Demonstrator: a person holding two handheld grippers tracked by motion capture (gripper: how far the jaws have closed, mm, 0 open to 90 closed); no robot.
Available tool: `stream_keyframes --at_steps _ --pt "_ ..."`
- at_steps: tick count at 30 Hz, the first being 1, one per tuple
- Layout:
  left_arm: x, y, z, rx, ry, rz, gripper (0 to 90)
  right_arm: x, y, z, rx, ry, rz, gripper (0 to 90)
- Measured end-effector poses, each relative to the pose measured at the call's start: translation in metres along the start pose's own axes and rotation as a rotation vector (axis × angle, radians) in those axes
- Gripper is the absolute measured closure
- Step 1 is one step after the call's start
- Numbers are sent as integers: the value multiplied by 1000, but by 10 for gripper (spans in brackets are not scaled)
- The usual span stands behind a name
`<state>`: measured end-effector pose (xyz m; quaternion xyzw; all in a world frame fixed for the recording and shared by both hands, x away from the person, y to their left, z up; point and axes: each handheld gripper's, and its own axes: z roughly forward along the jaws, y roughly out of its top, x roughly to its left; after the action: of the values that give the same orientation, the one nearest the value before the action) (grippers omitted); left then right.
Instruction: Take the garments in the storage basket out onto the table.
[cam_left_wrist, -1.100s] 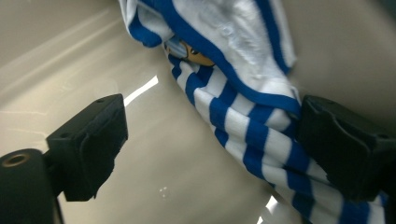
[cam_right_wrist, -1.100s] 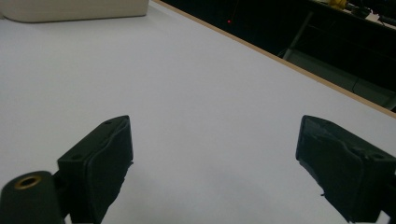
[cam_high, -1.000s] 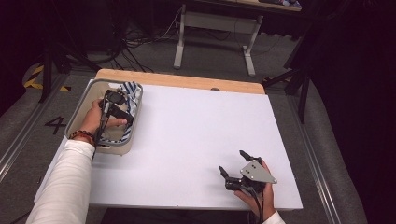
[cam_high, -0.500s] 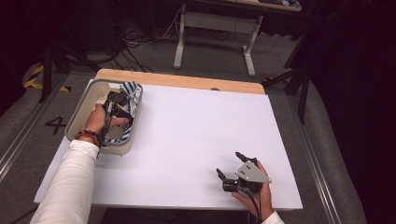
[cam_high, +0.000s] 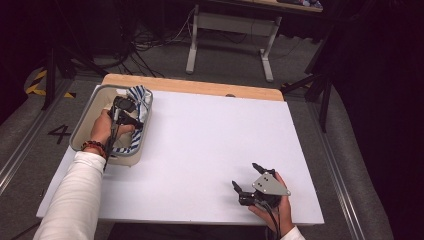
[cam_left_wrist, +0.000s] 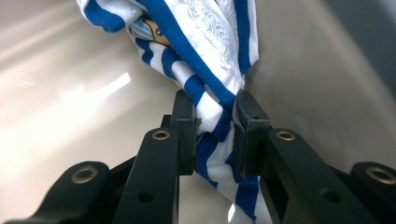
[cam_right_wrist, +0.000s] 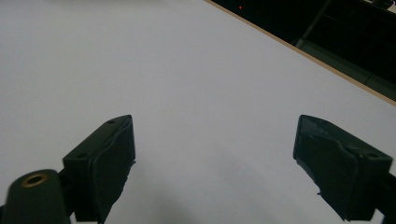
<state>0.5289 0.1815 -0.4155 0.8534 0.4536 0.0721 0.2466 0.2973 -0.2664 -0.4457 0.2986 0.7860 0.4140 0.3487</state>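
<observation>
A blue-and-white striped cloth lies bunched in a beige bin at the table's left. My left gripper reaches down into the bin. In the left gripper view its jaws have just been closing, and the pads now pinch a twisted fold of the cloth at my left gripper, against the bin's smooth inner wall. My right gripper rests near the table's front right, held in a hand. In the right gripper view my right gripper stands wide open over bare white tabletop.
The white table has a wooden strip along its far edge. Beyond it stand the legs of another table, with cables on the grey floor. The bin sits close to the table's left edge.
The left gripper has shifted slightly in the bin, and its jaws have closed onto the striped cloth. The right hand has stayed where it was.
</observation>
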Motion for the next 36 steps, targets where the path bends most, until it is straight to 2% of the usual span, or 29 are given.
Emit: stream_keyframes --at_steps 2,3,4,7,9,10,11,15,16,28,31,36 --pt "-1 0 -6 -29 9 1 741 -1 0 -1 -4 -7 5 132" --pt "-3 0 -13 -68 24 12 742 -1 0 -1 -5 -8 5 132" --pt "-3 0 -13 -68 24 12 742 -1 0 -2 -6 -8 7 132" --pt "-6 -2 -26 -124 30 25 742 -2 1 -2 -9 -8 7 132" --pt "-7 -4 -35 -165 37 25 742 -1 1 -2 -12 -11 5 131" --pt "-8 -6 -44 -211 38 23 743 -1 1 -2 -12 -13 6 132" --pt "-8 -6 -44 -211 38 23 743 -1 1 -2 -12 -13 6 132" --pt "-11 -10 -58 -285 57 34 743 -2 2 -2 -16 -16 10 132" --pt "-14 -11 -63 -317 55 38 743 -2 2 -2 -16 -17 11 131" --pt "-32 -8 -85 -425 60 88 745 -5 1 -3 -20 -28 22 132" --pt "-38 -6 -94 -464 66 83 746 -6 1 -4 -23 -32 22 132" --pt "-51 -4 -107 -511 50 106 747 -6 1 -3 -22 -32 25 132"
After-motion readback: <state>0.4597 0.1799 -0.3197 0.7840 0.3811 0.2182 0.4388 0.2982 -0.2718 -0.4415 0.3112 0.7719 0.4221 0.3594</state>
